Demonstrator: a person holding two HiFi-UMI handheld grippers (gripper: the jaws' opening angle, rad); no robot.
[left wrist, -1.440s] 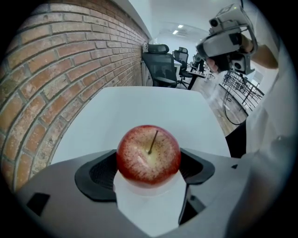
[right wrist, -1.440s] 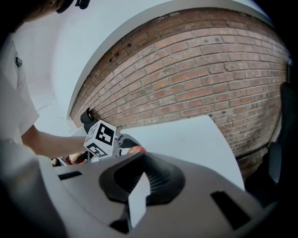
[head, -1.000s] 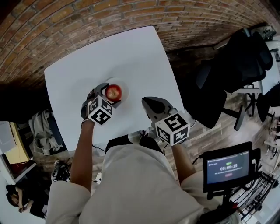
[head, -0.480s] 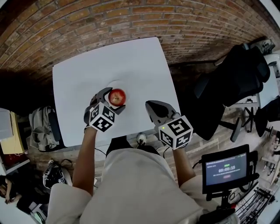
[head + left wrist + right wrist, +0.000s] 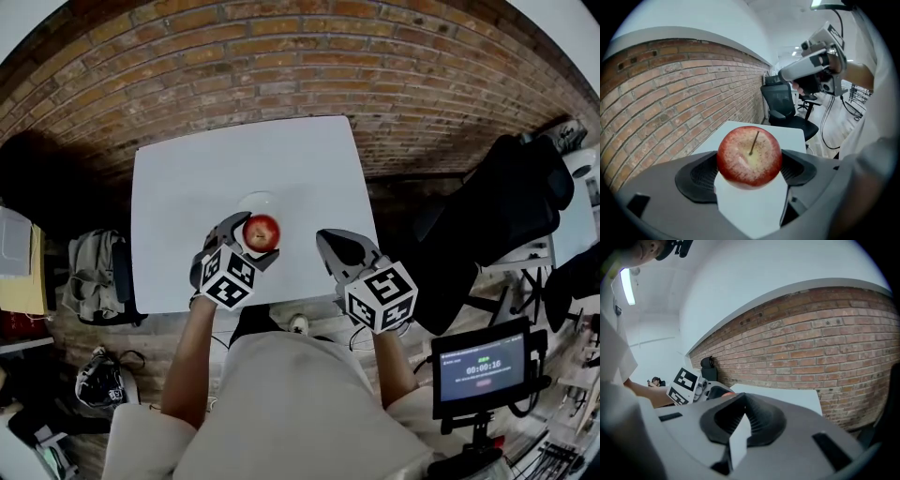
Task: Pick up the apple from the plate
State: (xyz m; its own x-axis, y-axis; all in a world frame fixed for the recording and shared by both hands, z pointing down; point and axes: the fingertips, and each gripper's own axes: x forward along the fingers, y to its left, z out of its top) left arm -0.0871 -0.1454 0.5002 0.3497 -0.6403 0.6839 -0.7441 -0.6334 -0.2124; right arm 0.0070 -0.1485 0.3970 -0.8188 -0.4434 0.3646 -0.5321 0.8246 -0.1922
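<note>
holding the apple point(image 5: 262, 232) clamped between its jaws, your left gripper point(image 5: 249, 242) is hovering near the middle of the head view. the apple is sitting just below the white plate point(image 5: 251, 199) in the frame and, as far as i can judge, it is clear of it. the plate is resting on the white table point(image 5: 178, 187). your right gripper point(image 5: 330, 246) is waiting right of centre, apart from the apple.

in the left gripper view the apple is filling the centre, stem facing the camera, with the dark pads point(image 5: 701, 176) pressing on its two flanks. its lower half is hanging free over bare tabletop.

in the right gripper view the jaws are resting together on nothing, with only a thin wedge of table showing between them. at middle left the other gripper's marker cube point(image 5: 683, 386) is showing.

the risk i am seeing: the skin is smooth and round, and the pads are touching only the sides. easing your squeeze or tilting sharply could let the apple slip out and roll off the table. clenching harder could bruise it.
</note>
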